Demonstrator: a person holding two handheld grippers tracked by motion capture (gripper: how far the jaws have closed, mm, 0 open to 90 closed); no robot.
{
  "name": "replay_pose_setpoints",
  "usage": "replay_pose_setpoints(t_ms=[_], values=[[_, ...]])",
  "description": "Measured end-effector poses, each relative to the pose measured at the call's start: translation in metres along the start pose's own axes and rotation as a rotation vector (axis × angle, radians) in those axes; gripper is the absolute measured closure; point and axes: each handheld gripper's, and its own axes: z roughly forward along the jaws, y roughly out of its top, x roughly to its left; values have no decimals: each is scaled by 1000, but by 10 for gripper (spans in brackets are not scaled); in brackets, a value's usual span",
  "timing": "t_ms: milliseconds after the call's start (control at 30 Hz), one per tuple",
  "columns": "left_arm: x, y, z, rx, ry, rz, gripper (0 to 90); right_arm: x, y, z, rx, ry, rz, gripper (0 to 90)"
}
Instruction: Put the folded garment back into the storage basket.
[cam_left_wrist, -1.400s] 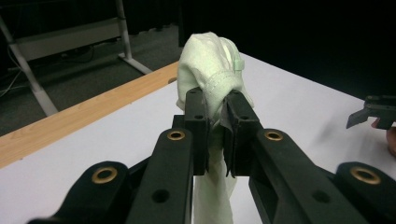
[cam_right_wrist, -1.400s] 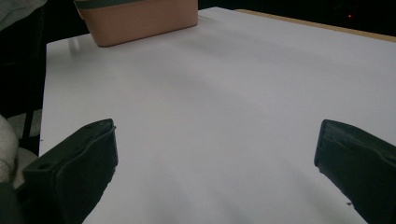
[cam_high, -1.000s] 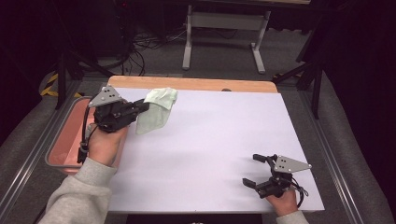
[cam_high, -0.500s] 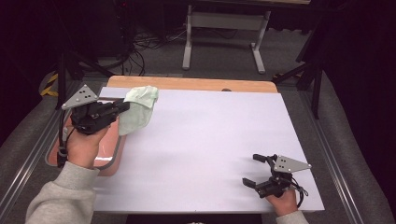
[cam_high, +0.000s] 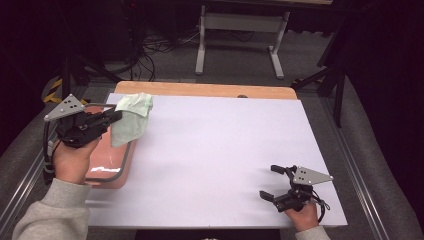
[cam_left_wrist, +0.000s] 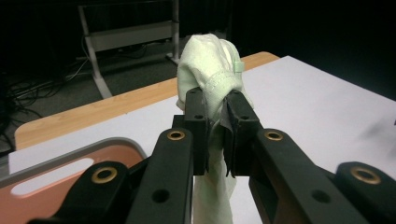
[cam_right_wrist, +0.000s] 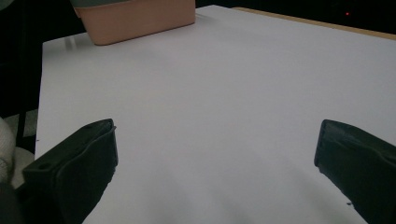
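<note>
A pale green cloth (cam_high: 131, 119) hangs in the air above the table's left side, over the edge of a salmon-pink bin (cam_high: 111, 167). My left gripper (cam_high: 116, 117) is shut on the cloth; in the left gripper view the cloth (cam_left_wrist: 212, 77) bunches above the jaws and a strip of it dangles below my left gripper (cam_left_wrist: 215, 128). My right gripper (cam_high: 273, 182) rests open on the white tabletop near the front right, and my right gripper (cam_right_wrist: 215, 154) has bare table between its jaws.
The white table sheet (cam_high: 225, 150) covers a wooden top whose bare strip (cam_high: 200, 90) runs along the far edge. The pink bin (cam_right_wrist: 135, 18) sits at the left edge. Beyond the table stand a metal frame (cam_high: 240, 30) and cables on the floor.
My left gripper has carried the green cloth leftward and toward the person, from over the table's back left to above the pink bin. The right gripper has stayed still.
</note>
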Motion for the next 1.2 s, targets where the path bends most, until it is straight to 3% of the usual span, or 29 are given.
replay_pose_setpoints(t_ms=[567,1200], values=[[21,-16,-18,19,56,-28,818,0,0,1,5,-2,1,0],[40,-43,-21,102,83,-77,816,0,0,1,7,0,2,0]])
